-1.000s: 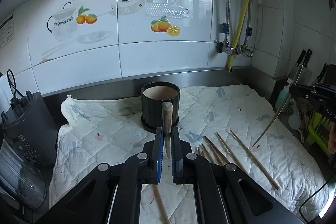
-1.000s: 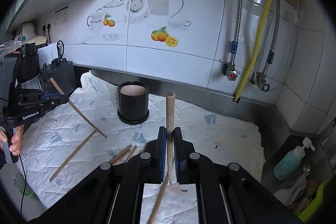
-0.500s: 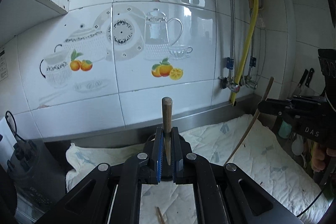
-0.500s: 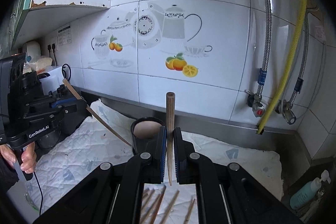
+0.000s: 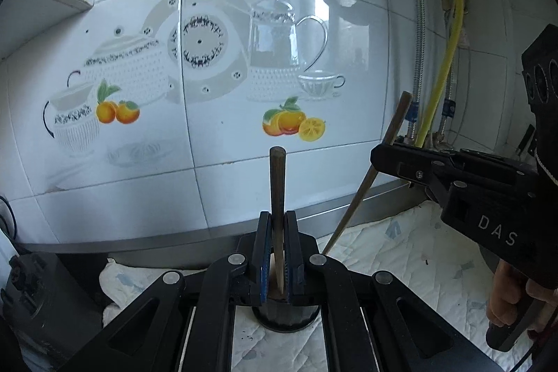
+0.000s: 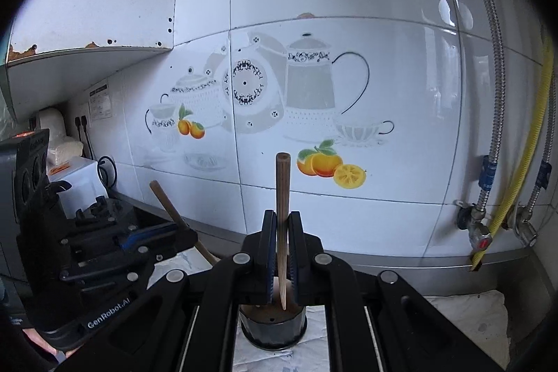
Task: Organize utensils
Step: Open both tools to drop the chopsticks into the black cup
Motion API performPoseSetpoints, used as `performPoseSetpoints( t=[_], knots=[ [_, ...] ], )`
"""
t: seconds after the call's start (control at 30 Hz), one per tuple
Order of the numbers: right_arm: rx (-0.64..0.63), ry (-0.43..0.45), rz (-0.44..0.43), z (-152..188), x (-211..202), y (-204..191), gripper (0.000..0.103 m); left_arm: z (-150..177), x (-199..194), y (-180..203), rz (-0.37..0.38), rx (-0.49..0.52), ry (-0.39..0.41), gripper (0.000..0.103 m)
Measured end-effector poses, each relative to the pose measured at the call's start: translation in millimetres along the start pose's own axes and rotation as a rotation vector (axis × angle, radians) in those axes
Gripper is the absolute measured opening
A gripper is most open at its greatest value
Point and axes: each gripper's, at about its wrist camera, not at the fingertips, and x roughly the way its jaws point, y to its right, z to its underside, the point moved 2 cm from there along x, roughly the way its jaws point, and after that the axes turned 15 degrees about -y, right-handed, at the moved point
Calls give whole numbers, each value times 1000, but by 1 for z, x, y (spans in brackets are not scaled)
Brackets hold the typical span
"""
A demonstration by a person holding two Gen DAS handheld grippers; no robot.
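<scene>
The left tool [image 5: 278,262] is clamped on a wooden chopstick [image 5: 277,197], which stands nearly upright between its blue-lined jaws, thick end up. Just below and beyond the jaws sits a black cup [image 5: 286,319] on a white quilted cloth [image 5: 401,253] that covers the bench.

The right tool [image 6: 282,258] grips a second chopstick [image 6: 281,197] the same way, upright, with its thin tip hanging just over the open mouth of the black cup [image 6: 272,326].

Each tool shows in the other's view: the right one [image 5: 387,159] at the right of the left view with its stick slanting, a hand [image 5: 509,298] on its handle; the left one [image 6: 181,236] at the left of the right view.

Behind stands a white tiled wall [image 6: 348,58] printed with teapots and oranges, with a yellow hose [image 6: 523,162] at the right.
</scene>
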Motion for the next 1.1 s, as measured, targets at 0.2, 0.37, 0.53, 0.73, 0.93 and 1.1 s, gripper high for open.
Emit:
performPoseSetpoints(
  t=[0.2, 0.37, 0.53, 0.73, 0.93, 1.1],
  knots=[
    [3, -92, -11, 9, 37, -1, 9, 12, 29, -8, 10, -14, -68, 7],
    [-9, -158, -9, 25, 53, -3, 9, 21, 43, -8, -10, -12, -109, 8],
    [-22, -201, -13, 33, 59, -3, 9, 27, 43, -7, -19, -2, -121, 22],
    [-41, -197, 28, 40, 47, -5, 39, 34, 20, -6, -40, -15, -96, 51],
    [-44, -178, 47, 47, 12, -6, 40, 49, -19, -9, -74, -26, -90, 51],
    [-44, -181, 50, 67, -20, -8, 40, 76, -52, -12, -87, -38, -111, 51]
  ],
)
